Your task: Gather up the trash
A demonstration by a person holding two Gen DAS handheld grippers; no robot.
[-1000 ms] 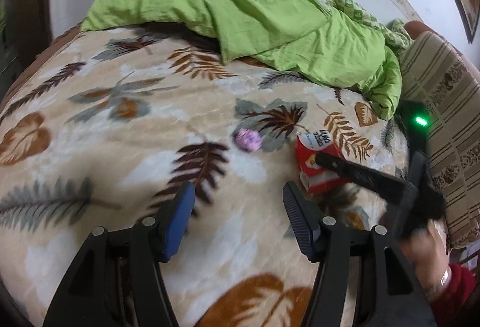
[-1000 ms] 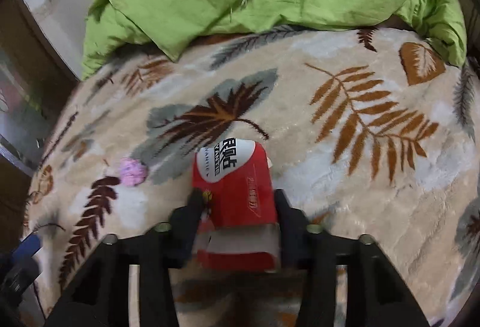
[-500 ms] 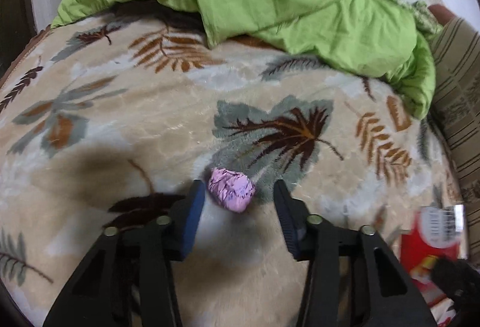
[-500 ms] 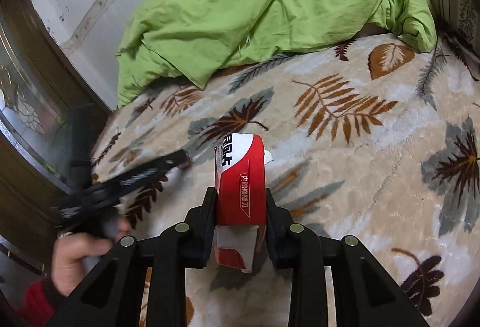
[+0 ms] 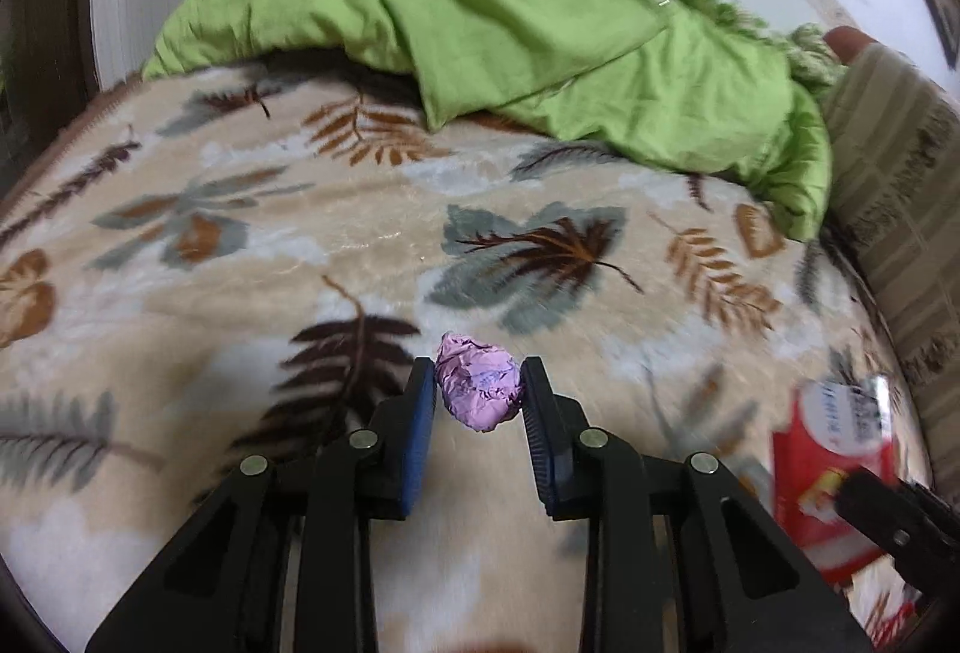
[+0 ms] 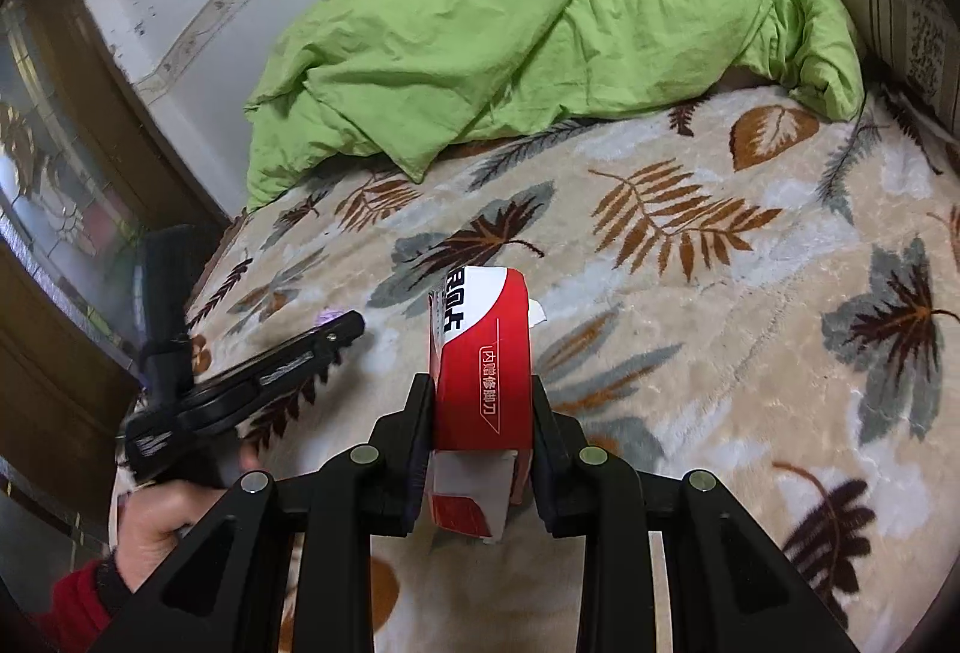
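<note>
A crumpled pink wrapper ball sits on the leaf-patterned blanket, between the blue pads of my left gripper. The jaws are closing and both pads touch the ball's sides. My right gripper is shut on a red and white carton, held upright above the blanket. In the left wrist view that carton shows at the lower right. From the right wrist view the left gripper reaches in from the left, held by a hand, with a speck of pink at its tip.
A rumpled green quilt covers the far side of the bed. A striped pillow lies along the right. A dark wooden door frame stands past the bed's left edge.
The left jaws have narrowed from wide open onto the pink ball. The right gripper has lifted the red carton off the blanket and drawn it back.
</note>
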